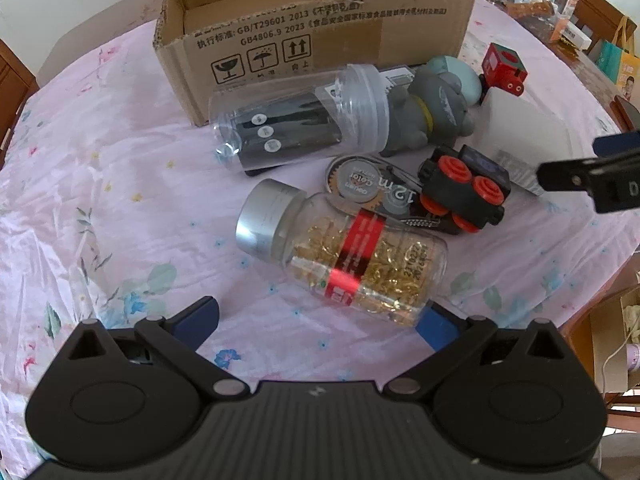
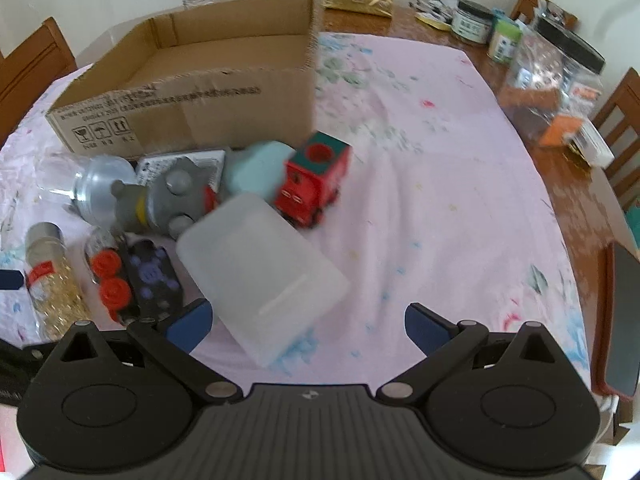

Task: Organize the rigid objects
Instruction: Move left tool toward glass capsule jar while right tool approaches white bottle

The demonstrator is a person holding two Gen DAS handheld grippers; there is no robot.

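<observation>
A pile of objects lies on the pink cloth in front of an open cardboard box [image 1: 280, 36]. A glass bottle of gold capsules with a silver cap [image 1: 340, 252] lies just ahead of my open left gripper [image 1: 320, 320], its base near the right fingertip [image 1: 434, 326]. Behind it lie a clear jar of dark items [image 1: 296, 120], a grey plush toy [image 1: 428, 112], a tape dispenser [image 1: 372, 186], a black toy with red wheels [image 1: 464, 188] and a red toy train [image 1: 504, 68]. My right gripper [image 2: 308, 324] is open over a frosted plastic box [image 2: 260, 276]; the train [image 2: 316, 180] is beyond.
The box also shows in the right wrist view [image 2: 188, 92]. Jars and packets [image 2: 556, 76] stand on the bare wooden table at the far right. Wooden chairs [image 2: 32, 64] surround the table. The right gripper enters the left wrist view at its right edge [image 1: 592, 176].
</observation>
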